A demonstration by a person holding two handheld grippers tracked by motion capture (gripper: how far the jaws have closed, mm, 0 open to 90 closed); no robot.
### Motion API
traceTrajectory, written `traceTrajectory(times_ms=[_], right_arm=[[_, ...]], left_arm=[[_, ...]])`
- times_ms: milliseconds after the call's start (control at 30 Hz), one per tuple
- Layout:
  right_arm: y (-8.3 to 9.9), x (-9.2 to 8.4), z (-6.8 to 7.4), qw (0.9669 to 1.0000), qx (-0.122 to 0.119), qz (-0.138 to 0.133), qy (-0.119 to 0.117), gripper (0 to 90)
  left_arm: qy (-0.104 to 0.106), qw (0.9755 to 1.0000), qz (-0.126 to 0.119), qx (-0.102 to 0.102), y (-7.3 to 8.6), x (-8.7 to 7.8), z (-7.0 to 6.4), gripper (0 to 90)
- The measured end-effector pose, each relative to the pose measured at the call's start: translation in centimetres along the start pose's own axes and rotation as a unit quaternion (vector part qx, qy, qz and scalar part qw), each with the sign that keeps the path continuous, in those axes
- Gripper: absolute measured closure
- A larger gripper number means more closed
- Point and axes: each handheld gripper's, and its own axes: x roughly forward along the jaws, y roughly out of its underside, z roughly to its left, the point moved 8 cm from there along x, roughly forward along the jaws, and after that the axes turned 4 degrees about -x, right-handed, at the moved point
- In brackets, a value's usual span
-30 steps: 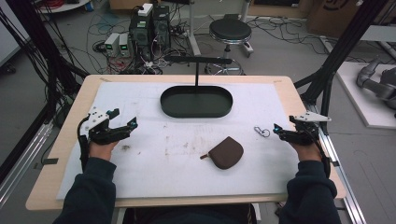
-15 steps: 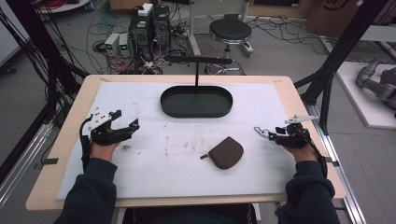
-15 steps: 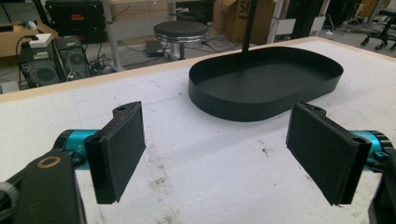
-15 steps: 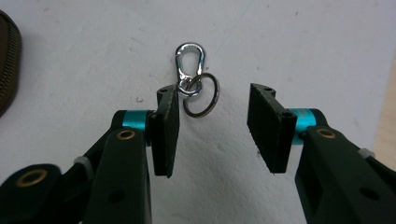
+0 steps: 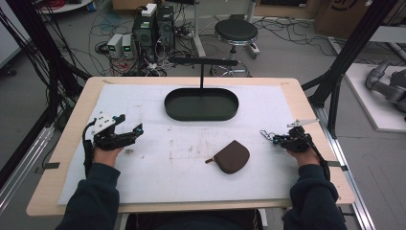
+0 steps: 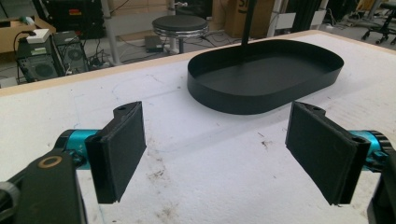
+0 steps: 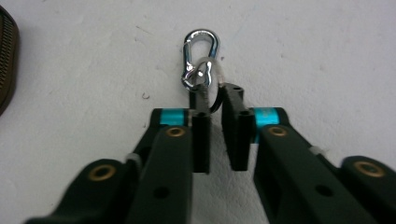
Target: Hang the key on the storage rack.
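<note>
A silver carabiner (image 7: 201, 44) with a key ring (image 7: 208, 70) lies on the white mat at the right, small in the high view (image 5: 265, 135). My right gripper (image 7: 214, 93) has just been closing and now stands nearly shut, its tips pinching the ring with a narrow gap left between the pads. In the high view it sits low on the mat (image 5: 277, 140), pointing left. A brown zip pouch (image 5: 232, 156) lies mid-table, its edge at the left of the right gripper view (image 7: 5, 60). My left gripper (image 5: 136, 132) rests wide open at the left, nothing between its pads (image 6: 215, 149).
A black oval tray (image 5: 201, 117) sits at the back centre, with a thin post and crossbar (image 5: 201, 76) rising behind it; the tray's wall (image 6: 261, 100) stands ahead of the left gripper. The table's right edge (image 5: 330, 158) is close to my right hand.
My right gripper moved left and down onto the carabiner, and its jaws closed from wide open onto the ring. The left gripper stayed put.
</note>
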Motion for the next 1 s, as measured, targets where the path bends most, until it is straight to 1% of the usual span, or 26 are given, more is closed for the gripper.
traceTrajectory(times_ms=[33, 133, 333, 500, 533, 567, 600, 633, 733, 767, 800, 833, 867, 900, 1000], right_arm=[[-0.1, -0.1, 0.0, 1.0, -0.006, -0.003, 0.003, 86.9], [-0.3, -0.2, 0.2, 0.9999, -0.012, -0.006, 0.003, 88.8], [-0.7, -0.3, 0.3, 0.9997, -0.011, -0.02, 0.001, 88.9], [-0.8, 0.0, 0.5, 0.9997, -0.019, -0.015, 0.004, 88.8], [-0.8, 0.1, 0.5, 0.9997, -0.021, -0.014, 0.006, 89.0], [-0.9, 0.1, 0.5, 0.9995, -0.026, -0.01, 0.013, 89.6], [-1.4, -0.4, 0.6, 0.9989, -0.033, -0.025, 0.022, 90.0], [-1.4, -0.4, 0.6, 0.9989, -0.033, -0.025, 0.022, 90.0], [-2.8, -1.5, 0.9, 0.9972, -0.041, -0.056, 0.028, 90.0], [-3.7, -2.0, 1.2, 0.9956, -0.053, -0.069, 0.035, 90.0], [-4.2, -2.2, 1.4, 0.9947, -0.06, -0.075, 0.037, 90.0], [-4.2, -2.2, 1.4, 0.9947, -0.06, -0.075, 0.037, 90.0], [-5.0, -2.5, 1.9, 0.9931, -0.071, -0.084, 0.041, 90.0], [-5.0, -2.5, 1.9, 0.9931, -0.071, -0.084, 0.041, 90.0], [-6.6, -3.1, 2.5, 0.9902, -0.083, -0.105, 0.039, 90.0]], left_arm=[[0.0, 1.0, 0.0, 0.0, 0.0, 0.0, 0.0, 20.0], [0.0, 1.0, 0.0, -0.001, 0.0, 0.0, 0.0, 20.0], [-0.001, 1.0, 0.001, -0.002, 0.1, 0.0, 0.0, 20.2], [0.0, 1.0, 0.004, 0.001, 0.1, 0.1, 0.0, 20.2], [0.0, 1.0, 0.004, 0.001, 0.1, 0.1, 0.0, 20.2], [0.0, 1.0, 0.004, 0.001, 0.1, 0.1, 0.0, 20.2], [-0.001, 1.0, 0.003, -0.001, 0.1, 0.0, 0.0, 20.2], [-0.002, 1.0, 0.003, -0.002, 0.1, 0.0, 0.0, 20.2], [-0.003, 1.0, 0.004, -0.001, 0.1, 0.0, 0.1, 20.2], [-0.003, 1.0, 0.005, -0.001, 0.2, 0.0, 0.1, 20.2], [-0.003, 1.0, 0.005, -0.002, 0.1, 0.0, 0.0, 20.2], [-0.002, 1.0, 0.005, -0.001, 0.1, 0.0, 0.0, 20.2], [-0.002, 1.0, 0.006, 0.0, 0.2, 0.0, 0.0, 20.2], [-0.002, 1.0, 0.006, 0.0, 0.2, 0.0, 0.0, 20.2], [-0.004, 1.0, 0.007, 0.0, 0.3, -0.1, 0.1, 20.2]])
